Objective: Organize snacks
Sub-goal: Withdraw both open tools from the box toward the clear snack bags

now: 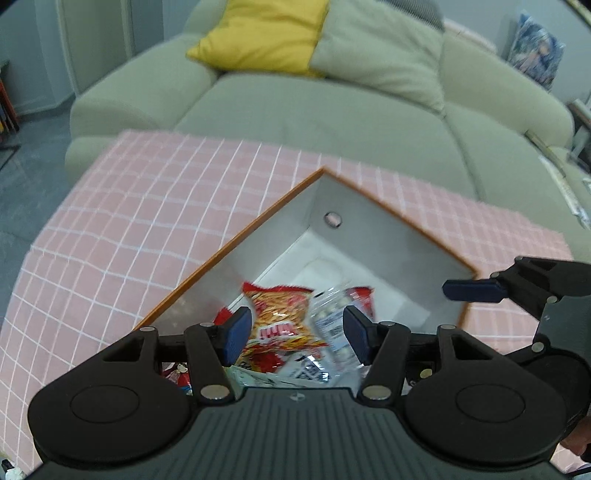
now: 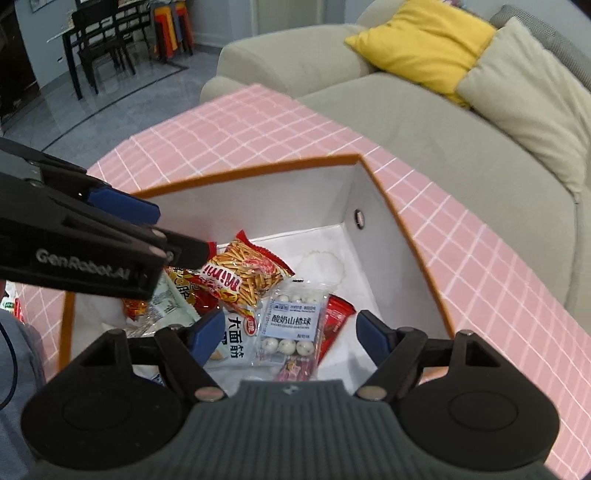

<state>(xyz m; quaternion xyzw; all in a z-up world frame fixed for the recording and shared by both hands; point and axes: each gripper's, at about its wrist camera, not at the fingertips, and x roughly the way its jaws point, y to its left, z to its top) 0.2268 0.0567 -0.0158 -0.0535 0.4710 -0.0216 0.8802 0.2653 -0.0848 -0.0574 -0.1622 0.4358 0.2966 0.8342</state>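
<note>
A white box with an orange rim (image 1: 236, 242) (image 2: 243, 170) sits on the pink checked tablecloth and holds several snack packets. A red and orange stick-snack bag (image 1: 280, 314) (image 2: 245, 275) lies on top, beside a clear packet of white balls (image 1: 332, 325) (image 2: 291, 325) and a white packet with black characters (image 2: 240, 332). My left gripper (image 1: 295, 332) is open and empty above the snacks; it also shows in the right wrist view (image 2: 162, 236). My right gripper (image 2: 290, 332) is open and empty over the box, its blue fingertip (image 1: 472, 290) at the box's right wall.
The pink tablecloth (image 1: 129, 221) (image 2: 461, 236) covers the table around the box. A beige sofa (image 1: 314, 110) (image 2: 443, 140) with a yellow cushion (image 1: 266, 33) (image 2: 424, 40) stands close behind. Black dining chairs (image 2: 99, 40) stand far left on the grey floor.
</note>
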